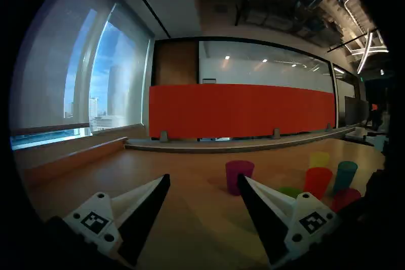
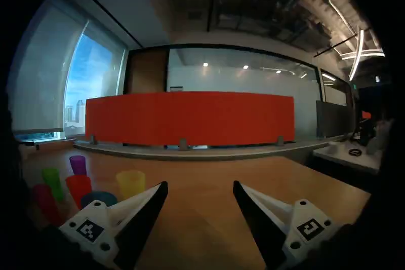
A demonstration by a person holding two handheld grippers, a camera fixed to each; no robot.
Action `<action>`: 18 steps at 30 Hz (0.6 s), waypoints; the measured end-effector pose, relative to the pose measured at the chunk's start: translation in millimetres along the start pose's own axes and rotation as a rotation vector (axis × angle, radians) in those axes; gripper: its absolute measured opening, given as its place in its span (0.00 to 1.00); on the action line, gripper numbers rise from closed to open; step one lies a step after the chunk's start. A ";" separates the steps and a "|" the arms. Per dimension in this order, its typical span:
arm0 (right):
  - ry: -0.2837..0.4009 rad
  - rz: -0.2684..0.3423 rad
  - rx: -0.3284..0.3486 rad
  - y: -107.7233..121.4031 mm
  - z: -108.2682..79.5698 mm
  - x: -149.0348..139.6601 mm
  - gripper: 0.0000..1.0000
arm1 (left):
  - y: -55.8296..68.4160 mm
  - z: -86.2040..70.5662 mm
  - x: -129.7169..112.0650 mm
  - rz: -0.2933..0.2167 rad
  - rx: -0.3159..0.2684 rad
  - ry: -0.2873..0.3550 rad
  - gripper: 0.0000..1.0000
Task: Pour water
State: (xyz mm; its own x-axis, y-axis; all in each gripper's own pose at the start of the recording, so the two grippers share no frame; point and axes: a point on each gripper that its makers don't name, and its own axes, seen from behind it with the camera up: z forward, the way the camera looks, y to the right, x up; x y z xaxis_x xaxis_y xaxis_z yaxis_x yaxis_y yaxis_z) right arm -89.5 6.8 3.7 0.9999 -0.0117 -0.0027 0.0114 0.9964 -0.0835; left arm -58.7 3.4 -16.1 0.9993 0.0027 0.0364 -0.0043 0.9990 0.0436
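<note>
Several coloured plastic cups stand on a wooden table (image 1: 192,219). In the left gripper view a purple cup (image 1: 239,176) is just beyond my right fingertip, with yellow (image 1: 319,159), orange (image 1: 318,182), teal (image 1: 345,176), green (image 1: 290,192) and pink (image 1: 346,198) cups to its right. My left gripper (image 1: 203,181) is open and holds nothing. In the right gripper view the cups sit at the lower left: purple (image 2: 78,164), green (image 2: 51,183), orange (image 2: 78,189), yellow (image 2: 130,184), teal (image 2: 98,199), pink (image 2: 44,202). My right gripper (image 2: 200,188) is open over bare table.
A red divider panel (image 1: 243,110) runs along the table's far edge. Windows (image 1: 101,87) line the left wall. Another desk (image 2: 349,156) with small items stands at the right. Bare wood (image 2: 212,219) lies in front of both grippers.
</note>
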 end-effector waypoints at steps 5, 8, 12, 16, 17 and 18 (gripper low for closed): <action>-0.001 0.001 -0.001 -0.3 0.3 1.0 1.00 | -0.1 -0.1 0.0 0.000 0.000 0.000 0.98; -0.002 0.001 -0.001 -0.5 0.2 1.3 0.99 | -0.1 -0.1 -0.2 0.000 0.000 0.000 0.98; -0.003 0.000 -0.001 -0.5 -0.2 1.4 1.00 | 0.2 -0.3 -0.3 0.000 0.000 0.000 0.98; -0.003 0.000 -0.001 -0.6 -0.2 1.0 1.00 | 0.2 -0.4 -0.5 0.000 0.000 0.000 0.98; -0.003 0.000 -0.001 -0.6 -0.1 1.0 0.99 | 0.1 -0.3 -0.6 0.000 0.000 0.000 0.98; -0.003 0.000 -0.001 -0.7 0.0 1.0 0.99 | 0.1 -0.3 -0.6 0.000 0.000 0.000 0.98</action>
State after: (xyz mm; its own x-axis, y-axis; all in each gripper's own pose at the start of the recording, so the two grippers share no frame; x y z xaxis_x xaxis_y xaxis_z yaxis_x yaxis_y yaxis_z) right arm -88.4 6.1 3.7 0.9999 -0.0112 0.0004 0.0112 0.9964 -0.0844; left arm -59.4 3.5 -16.4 0.9993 0.0023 0.0365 -0.0039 0.9990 0.0438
